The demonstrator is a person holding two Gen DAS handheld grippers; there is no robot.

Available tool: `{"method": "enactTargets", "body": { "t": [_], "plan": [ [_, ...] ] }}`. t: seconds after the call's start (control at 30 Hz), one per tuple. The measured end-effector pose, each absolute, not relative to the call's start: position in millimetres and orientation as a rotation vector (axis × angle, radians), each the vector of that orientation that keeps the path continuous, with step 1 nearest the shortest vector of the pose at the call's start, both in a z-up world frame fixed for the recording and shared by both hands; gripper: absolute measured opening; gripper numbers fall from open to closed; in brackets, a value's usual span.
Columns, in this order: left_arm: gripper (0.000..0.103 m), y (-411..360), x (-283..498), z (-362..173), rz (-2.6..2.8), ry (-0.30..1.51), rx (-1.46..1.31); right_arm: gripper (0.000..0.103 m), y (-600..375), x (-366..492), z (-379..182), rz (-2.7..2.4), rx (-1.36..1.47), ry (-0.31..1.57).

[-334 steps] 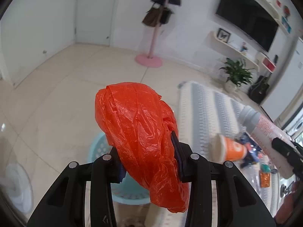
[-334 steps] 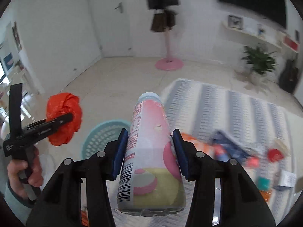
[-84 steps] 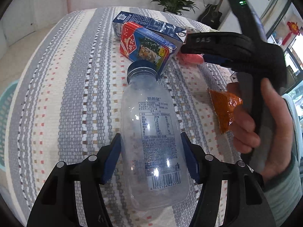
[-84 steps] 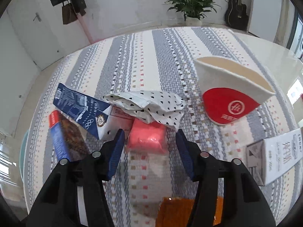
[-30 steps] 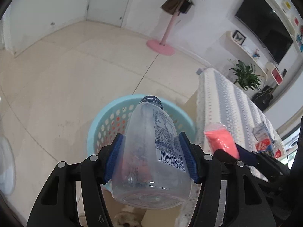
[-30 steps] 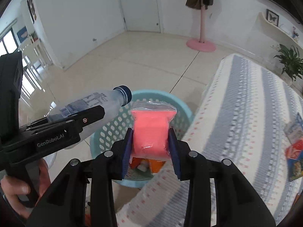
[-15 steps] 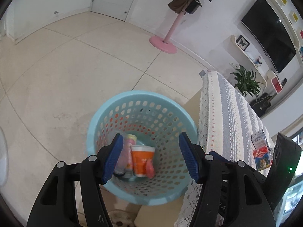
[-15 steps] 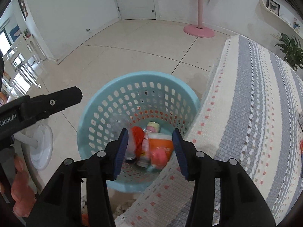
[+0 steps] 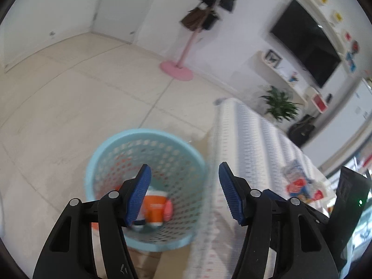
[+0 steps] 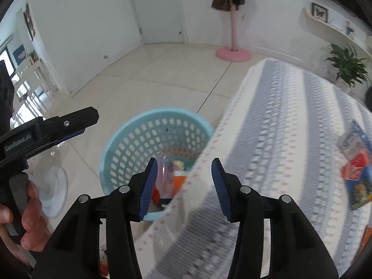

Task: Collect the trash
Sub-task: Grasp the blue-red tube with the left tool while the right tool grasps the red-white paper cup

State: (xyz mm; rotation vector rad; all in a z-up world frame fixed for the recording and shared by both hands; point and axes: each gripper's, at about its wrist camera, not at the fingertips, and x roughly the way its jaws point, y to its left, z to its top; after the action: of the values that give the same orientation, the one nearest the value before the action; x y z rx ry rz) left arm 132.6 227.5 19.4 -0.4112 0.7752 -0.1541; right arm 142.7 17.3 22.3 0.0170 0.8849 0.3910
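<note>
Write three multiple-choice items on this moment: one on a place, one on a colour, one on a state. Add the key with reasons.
1. Where does the basket stand?
A. on the table
B. on the floor by the table's edge
C. on a wall shelf

2. What colour is the basket?
A. light blue
B. pink
C. black

3. How is the right gripper?
A. shut on a bottle
B. shut on a pink packet
C. open, holding nothing

Key: 1 B, it sits on the tiles beside the striped cloth. 2 A, its perforated wall is light blue in both views. 3 C, its jaws have just been opening and nothing lies between the pads.
</note>
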Motion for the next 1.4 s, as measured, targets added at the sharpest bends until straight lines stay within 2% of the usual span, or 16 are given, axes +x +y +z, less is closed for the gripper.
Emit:
{"method": "enactTargets", "body": {
  "t": [0.27, 0.4, 0.5, 0.77, 0.97, 1.03, 1.23, 1.3, 1.4],
  "plan": [
    [0.061, 129.5, 131.0, 69.6, -0.329, 0.737, -0.360, 0.045, -88.7, 109.0, 72.5, 0.225, 0.049, 0.748],
    [0.070, 54.2, 136.7, 74.1, -0.410, 0.771, -0.304, 0.045, -161.8, 95.9, 81.9, 0.118, 0.096, 0.714],
    [0.078, 0.6, 143.6, 63.9, -0.446, 0.819, -0.269, 0.045, -221.5, 89.0, 82.4, 0.028, 0.134, 0.700],
    [0.078, -108.9, 181.6, 10.4, -0.480, 0.990, -0.244, 0.046, -364.0, 94.4, 67.0, -0.166, 0.175, 0.710],
    [0.078, -150.2, 200.4, -23.3, -0.409, 1.056, -0.226, 0.061, -426.2, 113.5, 34.8, -0.178, 0.190, 0.768],
    [0.076, -159.9, 203.7, -29.4, -0.376, 1.059, -0.180, 0.066, -431.0, 120.3, 26.3, -0.172, 0.180, 0.783],
    [0.067, -171.3, 209.6, -46.9, -0.333, 1.083, -0.107, 0.070, -429.9, 137.9, 11.1, -0.149, 0.115, 0.819],
    [0.056, -170.5, 211.2, -50.4, -0.334, 1.089, -0.096, 0.070, -430.5, 145.6, 5.0, -0.140, 0.093, 0.837],
    [0.046, -160.6, 210.9, -51.2, -0.336, 1.090, -0.100, 0.070, -431.4, 158.1, -2.5, -0.123, 0.076, 0.874]
  ]
}}
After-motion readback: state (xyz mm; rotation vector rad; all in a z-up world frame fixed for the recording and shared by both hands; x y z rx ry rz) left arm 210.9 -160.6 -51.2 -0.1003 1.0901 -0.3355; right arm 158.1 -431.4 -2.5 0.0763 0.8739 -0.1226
